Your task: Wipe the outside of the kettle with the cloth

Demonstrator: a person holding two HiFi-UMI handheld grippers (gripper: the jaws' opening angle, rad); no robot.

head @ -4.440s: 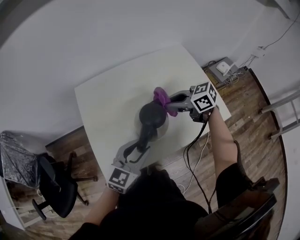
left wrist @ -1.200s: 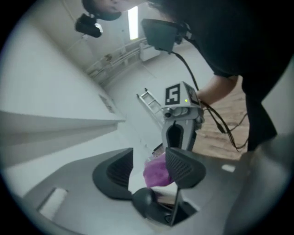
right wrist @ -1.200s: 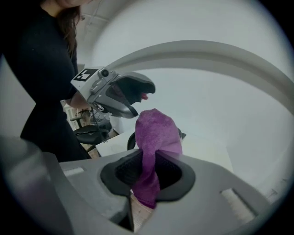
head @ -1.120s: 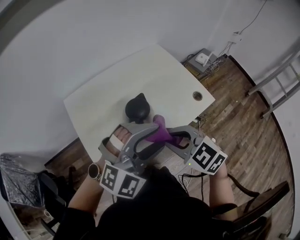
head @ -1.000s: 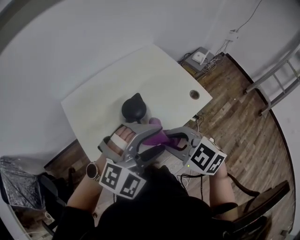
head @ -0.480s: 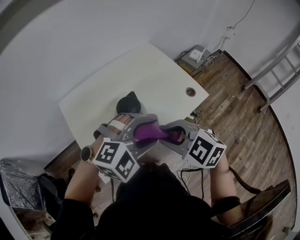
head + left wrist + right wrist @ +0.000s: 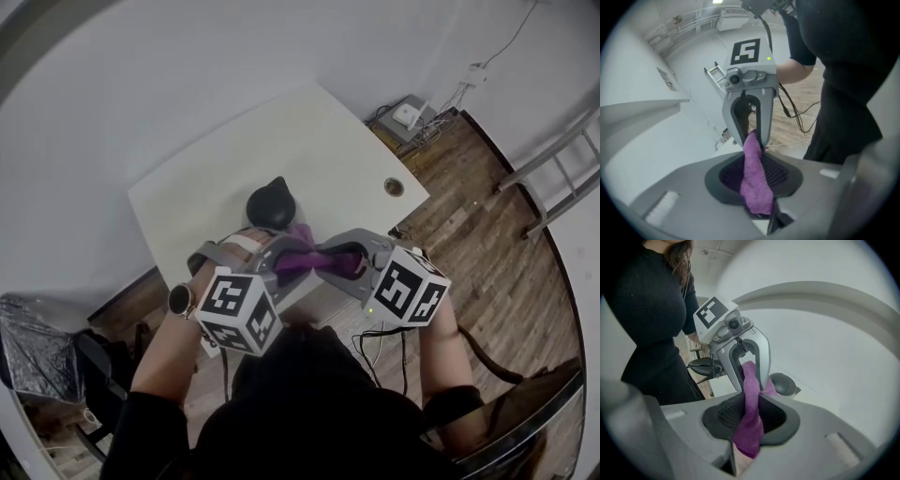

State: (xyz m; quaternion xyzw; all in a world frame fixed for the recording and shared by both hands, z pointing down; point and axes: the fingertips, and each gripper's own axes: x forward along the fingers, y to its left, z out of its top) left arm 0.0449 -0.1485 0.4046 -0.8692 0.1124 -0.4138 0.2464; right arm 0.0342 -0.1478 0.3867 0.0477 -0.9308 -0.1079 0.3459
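Note:
The black kettle (image 7: 272,202) stands on the white table (image 7: 197,187), just beyond both grippers; in the right gripper view the kettle (image 7: 783,383) shows behind the left gripper. The purple cloth (image 7: 307,259) is stretched between the two grippers above the table's near edge. My right gripper (image 7: 330,259) is shut on one end of the cloth (image 7: 749,420). My left gripper (image 7: 281,264) faces it, its jaws closing on the other end of the cloth (image 7: 757,185), which lies between the pads. Neither gripper touches the kettle.
A round cable hole (image 7: 394,187) sits near the table's right corner. On the wooden floor lie a white box with cables (image 7: 410,114), a ladder (image 7: 553,178) at right and a dark office chair (image 7: 94,361) at lower left. The person's dark torso fills the bottom.
The left gripper let go of the kettle handle and came across to the cloth. Its jaws, wide apart a second ago, have closed on the cloth's free end. The right gripper kept its hold.

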